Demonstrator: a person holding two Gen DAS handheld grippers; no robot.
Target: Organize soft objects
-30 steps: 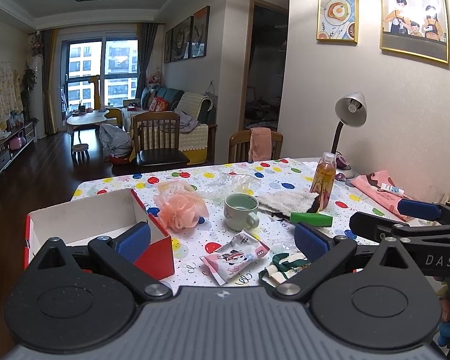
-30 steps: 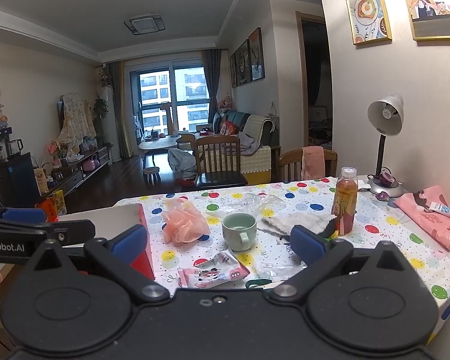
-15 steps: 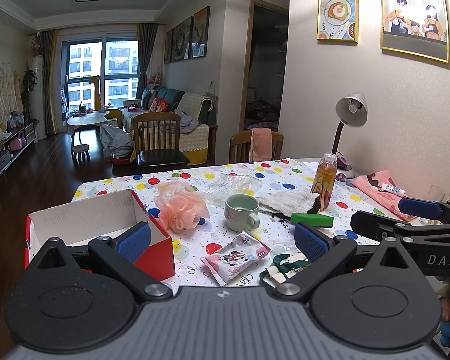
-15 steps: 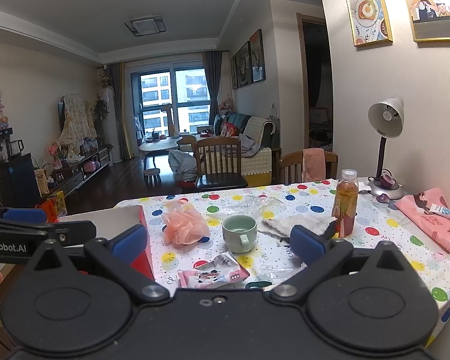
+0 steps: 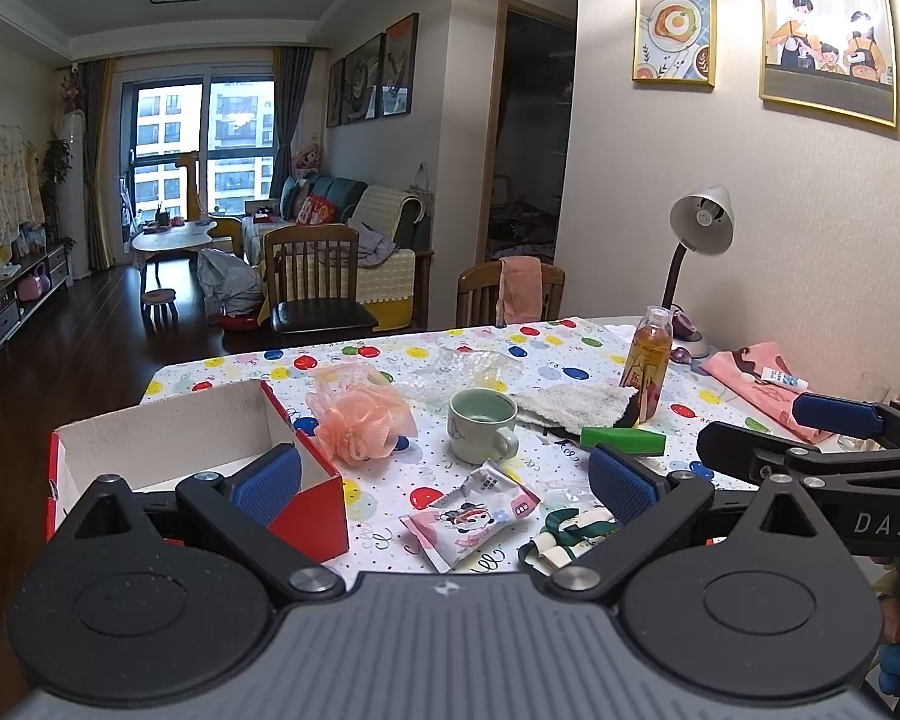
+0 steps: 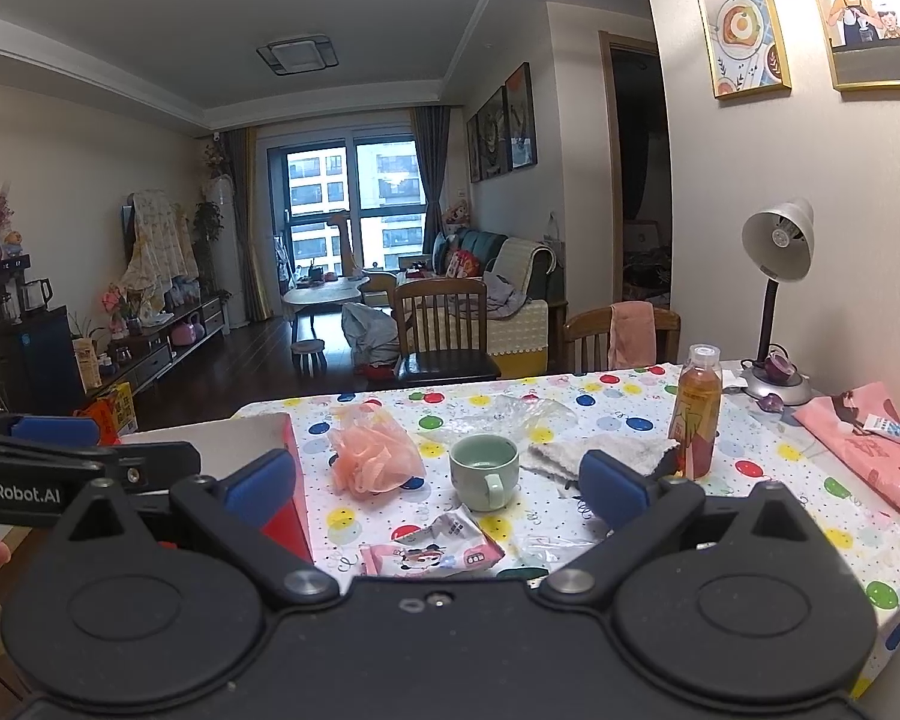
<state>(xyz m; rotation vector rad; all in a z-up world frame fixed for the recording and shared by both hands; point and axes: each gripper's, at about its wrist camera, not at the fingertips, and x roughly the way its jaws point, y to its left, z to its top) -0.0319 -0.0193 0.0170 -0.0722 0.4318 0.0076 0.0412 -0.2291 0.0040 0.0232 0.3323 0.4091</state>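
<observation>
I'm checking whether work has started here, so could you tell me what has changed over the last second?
Nothing has visibly changed: both the left gripper and the right gripper hover open and empty, and the pink sponge, cup, white cloth and red box lie untouched.

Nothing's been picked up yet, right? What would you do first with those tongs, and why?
Probably ease the left tongs forward toward the pink bath pouf. Both tongs are open and empty, the pouf is a soft item lying right beside the open red box, and nothing blocks the way to it.
</observation>
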